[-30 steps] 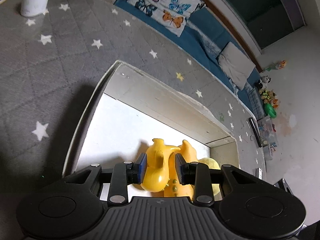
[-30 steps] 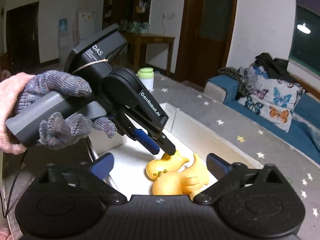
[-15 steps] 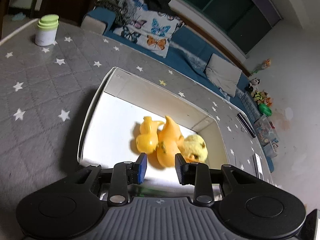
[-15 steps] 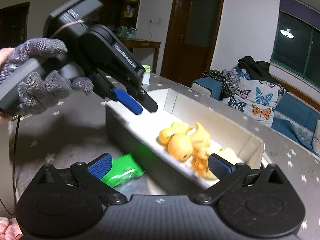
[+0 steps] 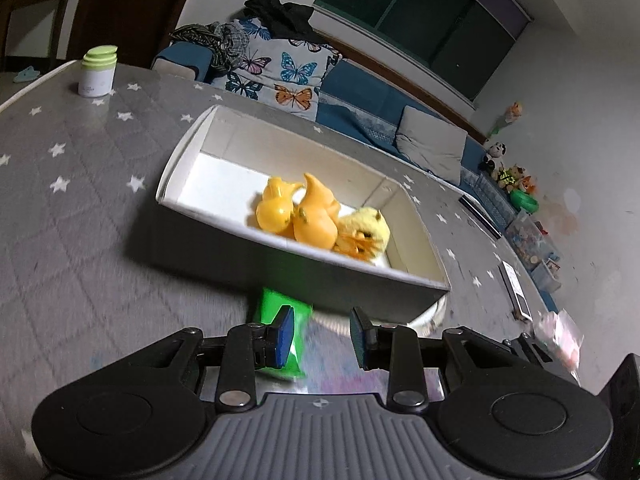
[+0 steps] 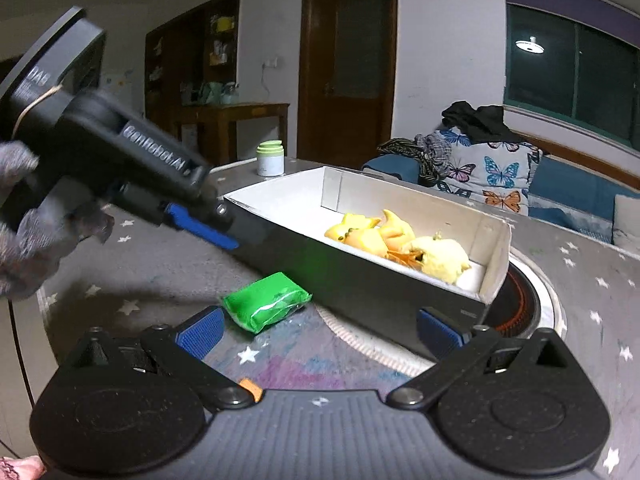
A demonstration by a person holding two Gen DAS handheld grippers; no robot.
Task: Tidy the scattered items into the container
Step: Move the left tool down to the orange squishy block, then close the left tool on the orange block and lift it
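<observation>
A white box (image 5: 180, 160) (image 6: 496, 248) stands on the grey star-patterned cloth. Inside it lie two yellow-orange rubber ducks (image 5: 296, 210) (image 6: 368, 232) and a pale yellow plush chick (image 5: 366, 228) (image 6: 440, 258). A green wrapped packet (image 6: 266, 300) (image 5: 276, 308) lies on the cloth in front of the box's near wall. My left gripper (image 5: 320, 334) is open and empty, held low just above the packet; it shows in the right wrist view (image 6: 216, 224) at the left. My right gripper (image 6: 318, 330) is wide open and empty, near the packet and the box.
A white jar with a green lid (image 5: 98, 72) (image 6: 270, 158) stands at the far left of the table. A round turntable-like disc (image 6: 520, 304) lies under the box's right end. A sofa with butterfly cushions (image 5: 280, 72) is behind the table.
My left gripper has let go of the duck, pulled back out of the box and come down toward the green packet. My right gripper has also drawn back and lower.
</observation>
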